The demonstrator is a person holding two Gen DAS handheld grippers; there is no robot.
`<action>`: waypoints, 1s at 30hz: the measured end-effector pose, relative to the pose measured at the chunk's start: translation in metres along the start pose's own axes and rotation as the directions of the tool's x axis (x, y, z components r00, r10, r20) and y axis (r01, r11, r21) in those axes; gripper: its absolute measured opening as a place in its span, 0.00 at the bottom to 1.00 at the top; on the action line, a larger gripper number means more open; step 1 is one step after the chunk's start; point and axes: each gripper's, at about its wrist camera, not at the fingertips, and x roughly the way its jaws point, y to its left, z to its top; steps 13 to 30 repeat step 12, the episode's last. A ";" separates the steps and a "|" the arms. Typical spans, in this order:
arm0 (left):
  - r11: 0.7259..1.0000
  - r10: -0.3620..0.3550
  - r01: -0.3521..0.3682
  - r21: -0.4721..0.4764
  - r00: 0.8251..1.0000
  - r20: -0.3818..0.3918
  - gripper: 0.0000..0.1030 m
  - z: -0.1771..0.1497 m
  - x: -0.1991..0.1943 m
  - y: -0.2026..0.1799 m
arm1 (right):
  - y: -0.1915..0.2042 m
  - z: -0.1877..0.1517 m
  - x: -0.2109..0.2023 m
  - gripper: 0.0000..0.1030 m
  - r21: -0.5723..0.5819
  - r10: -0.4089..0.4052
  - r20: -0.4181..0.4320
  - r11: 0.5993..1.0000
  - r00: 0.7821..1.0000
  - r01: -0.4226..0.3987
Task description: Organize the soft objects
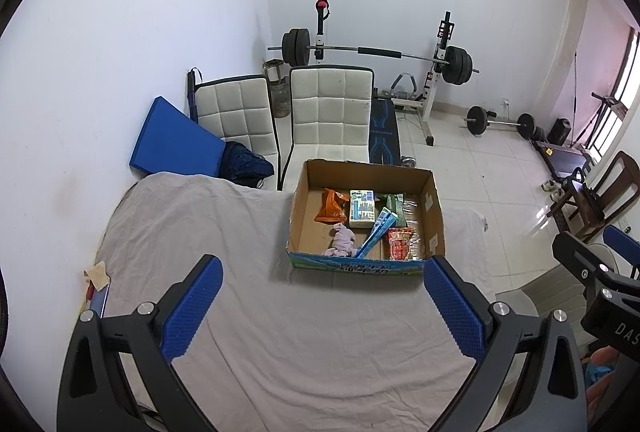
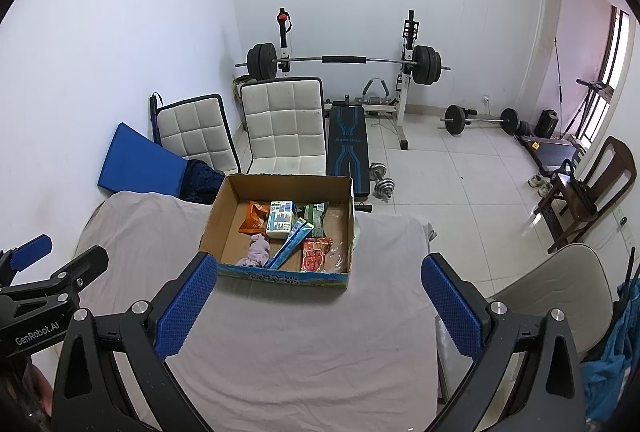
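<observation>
Your left gripper (image 1: 322, 272) is released, its blue pads (image 1: 192, 312) spread wide apart and holding nothing, and it hangs above the grey cloth (image 1: 280, 332) that covers the table. Your right gripper (image 2: 318, 270) is in the same state, fingers parted and empty, also above the cloth; in the left view you can see part of it at the right edge. The soft objects are all inside the cardboard box (image 1: 434, 208), which stands on the cloth at the far side of the table, beyond both grippers. In the box you see an orange packet (image 1: 330, 208) at the back left, a white tissue pack (image 1: 361, 208) beside it, a green packet (image 1: 394, 204) at the back right, a pale pink cloth (image 1: 342, 242) at the front left, a long blue packet (image 1: 376, 234) lying across the middle, and a red packet (image 1: 400, 244) at the front right. Behind the table stand two white chairs (image 1: 330, 112) and a barbell rack (image 1: 436, 80).
</observation>
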 end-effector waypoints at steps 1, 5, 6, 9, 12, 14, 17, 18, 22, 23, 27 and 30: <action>1.000 0.001 -0.001 0.002 1.000 -0.001 1.00 0.000 0.000 0.000 | -0.001 0.002 0.000 1.00 0.000 0.002 0.000 1.000 1.000 -0.002; 1.000 0.006 -0.006 0.003 1.000 -0.002 1.00 -0.002 0.001 0.001 | -0.002 0.006 -0.001 1.00 -0.001 0.006 -0.001 1.000 1.000 -0.006; 1.000 0.007 -0.007 0.002 1.000 -0.001 1.00 -0.002 0.001 0.001 | -0.002 0.008 -0.001 1.00 -0.003 0.006 0.001 1.000 1.000 -0.006; 1.000 0.006 -0.006 0.001 1.000 0.000 1.00 -0.003 0.001 0.003 | -0.002 0.010 -0.001 1.00 -0.003 0.011 0.003 1.000 1.000 -0.011; 1.000 0.004 -0.004 0.000 1.000 -0.001 1.00 -0.003 0.003 0.004 | -0.002 0.010 -0.001 1.00 -0.002 0.012 0.002 1.000 1.000 -0.012; 1.000 0.004 -0.004 0.000 1.000 -0.001 1.00 -0.003 0.003 0.004 | -0.002 0.010 -0.001 1.00 -0.002 0.012 0.002 1.000 1.000 -0.012; 1.000 0.004 -0.004 0.000 1.000 -0.001 1.00 -0.003 0.003 0.004 | -0.002 0.010 -0.001 1.00 -0.002 0.012 0.002 1.000 1.000 -0.012; 1.000 0.004 -0.004 0.000 1.000 -0.001 1.00 -0.003 0.003 0.004 | -0.002 0.010 -0.001 1.00 -0.002 0.012 0.002 1.000 1.000 -0.012; 1.000 0.004 -0.004 0.000 1.000 -0.001 1.00 -0.003 0.003 0.004 | -0.002 0.010 -0.001 1.00 -0.002 0.012 0.002 1.000 1.000 -0.012; 1.000 0.004 -0.004 0.000 1.000 -0.001 1.00 -0.003 0.003 0.004 | -0.002 0.010 -0.001 1.00 -0.002 0.012 0.002 1.000 1.000 -0.012; 1.000 0.004 -0.004 0.000 1.000 -0.001 1.00 -0.003 0.003 0.004 | -0.002 0.010 -0.001 1.00 -0.002 0.012 0.002 1.000 1.000 -0.012; 1.000 0.004 -0.004 0.000 1.000 -0.001 1.00 -0.003 0.003 0.004 | -0.002 0.010 -0.001 1.00 -0.002 0.012 0.002 1.000 1.000 -0.012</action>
